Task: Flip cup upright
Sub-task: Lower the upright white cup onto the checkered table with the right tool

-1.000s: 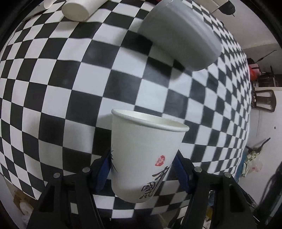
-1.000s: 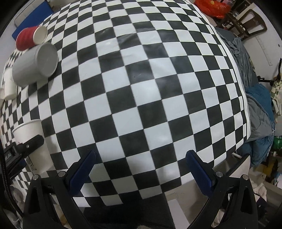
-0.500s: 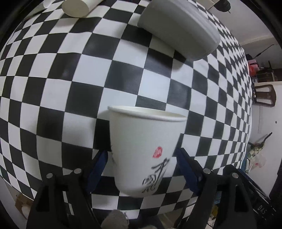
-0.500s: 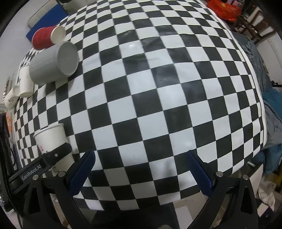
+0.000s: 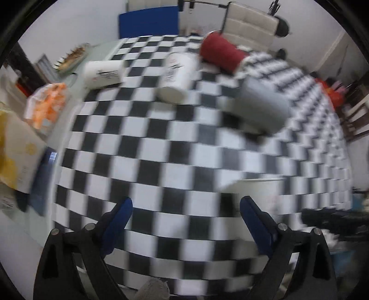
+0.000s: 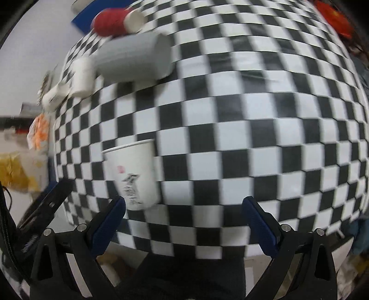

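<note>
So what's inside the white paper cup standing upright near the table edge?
The white paper cup stands mouth up on the checkered table, but both wrist views catch it side-on. Only the rim and printed outer wall show; the interior is hidden.

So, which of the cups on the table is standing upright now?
The white paper cup with red and black print, nearest the right gripper. The grey cup, red cup and other white cups lie on their sides.
</note>
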{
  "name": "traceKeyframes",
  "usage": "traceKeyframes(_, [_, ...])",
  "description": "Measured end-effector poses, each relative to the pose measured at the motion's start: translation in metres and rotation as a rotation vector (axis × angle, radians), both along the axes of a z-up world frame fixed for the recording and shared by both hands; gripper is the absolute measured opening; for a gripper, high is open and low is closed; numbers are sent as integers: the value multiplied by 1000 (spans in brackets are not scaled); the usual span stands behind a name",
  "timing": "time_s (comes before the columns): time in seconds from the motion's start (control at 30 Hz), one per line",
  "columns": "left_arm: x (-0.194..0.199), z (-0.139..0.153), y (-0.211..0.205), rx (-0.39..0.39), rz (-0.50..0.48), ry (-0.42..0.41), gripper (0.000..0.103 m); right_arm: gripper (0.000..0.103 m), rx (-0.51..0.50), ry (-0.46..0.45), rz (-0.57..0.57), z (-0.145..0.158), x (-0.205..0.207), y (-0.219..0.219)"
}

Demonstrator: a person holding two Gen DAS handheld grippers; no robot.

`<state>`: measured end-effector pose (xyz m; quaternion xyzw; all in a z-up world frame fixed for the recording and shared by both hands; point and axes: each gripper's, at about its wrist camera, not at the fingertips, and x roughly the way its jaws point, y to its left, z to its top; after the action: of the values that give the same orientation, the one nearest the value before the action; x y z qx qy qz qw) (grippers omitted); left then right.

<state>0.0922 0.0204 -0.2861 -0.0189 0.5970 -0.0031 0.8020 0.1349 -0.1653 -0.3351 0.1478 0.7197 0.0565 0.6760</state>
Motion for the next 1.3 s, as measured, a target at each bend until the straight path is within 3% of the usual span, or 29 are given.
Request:
traceKeyframes(0.23, [15,-56,32,65,68,111,95,93,54,101,101,-35,28,40])
traceKeyframes(0.43, [24,-69,45,52,94,139,95,90,33,148,147,-56,48,61])
traceKeyframes(0.53, [28,-69,48,49,90,133,95,72,43,166,157,-64,51,67])
traceKeyframes(0.6, [27,-69,48,50,85,136,95,68,50,153,148,-64,51,65])
traceKeyframes(0.7, [25,-69,49,37,92,150,95,67,47,76,118,-53,51,57])
traceKeyframes(0.87, [29,-69,51,40,95,142,95,67,25,-146,62,-27,50,48])
traceKeyframes(1.1, [54,-73,63,29,108,145,95,67,-94,-556,41,-6,33,58])
traceKeyframes(1.3, [50,-80,63,25,91,150,95,67,-171,-710,86,-11,9,81])
